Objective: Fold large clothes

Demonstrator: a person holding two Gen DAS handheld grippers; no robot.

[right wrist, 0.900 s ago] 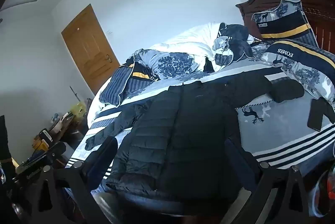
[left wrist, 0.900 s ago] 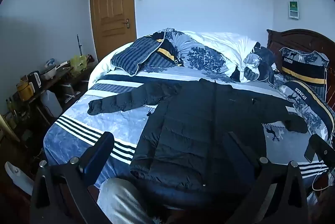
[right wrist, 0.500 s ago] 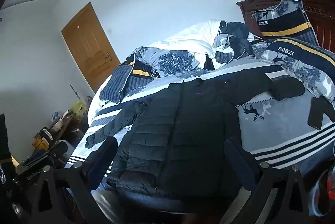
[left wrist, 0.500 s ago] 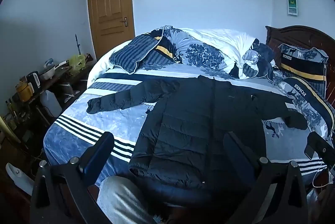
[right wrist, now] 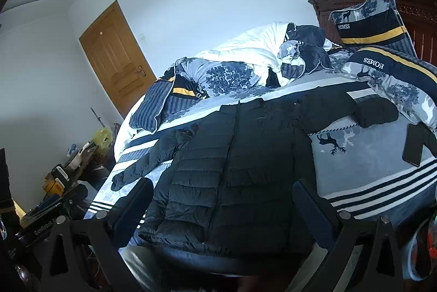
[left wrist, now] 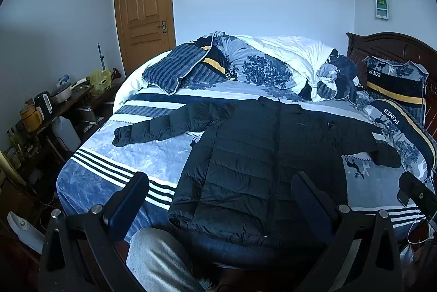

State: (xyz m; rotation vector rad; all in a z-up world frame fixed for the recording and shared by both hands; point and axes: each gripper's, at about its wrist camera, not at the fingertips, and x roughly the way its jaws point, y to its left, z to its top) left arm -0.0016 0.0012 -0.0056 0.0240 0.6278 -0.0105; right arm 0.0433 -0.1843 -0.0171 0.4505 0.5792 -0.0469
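Note:
A black puffer jacket (left wrist: 262, 169) lies flat, zipped, on the bed with its hem toward me and both sleeves spread out; it also shows in the right wrist view (right wrist: 240, 169). Its left sleeve (left wrist: 169, 125) stretches left, its right sleeve (left wrist: 366, 139) right. My left gripper (left wrist: 218, 193) is open and empty, held above the hem end. My right gripper (right wrist: 222, 199) is open and empty too, above the same end. Neither touches the jacket.
The bed (left wrist: 114, 171) has a striped blue sheet. A rumpled duvet (left wrist: 273, 62) and pillows (left wrist: 396, 81) lie at the far side by the wooden headboard. A black phone (right wrist: 413, 144) lies on the right. A cluttered side table (left wrist: 54, 106) stands left; a door (left wrist: 144, 8) behind.
Both grippers have shifted slightly, so the view drifts a little. The jacket has not moved and both grippers stay open.

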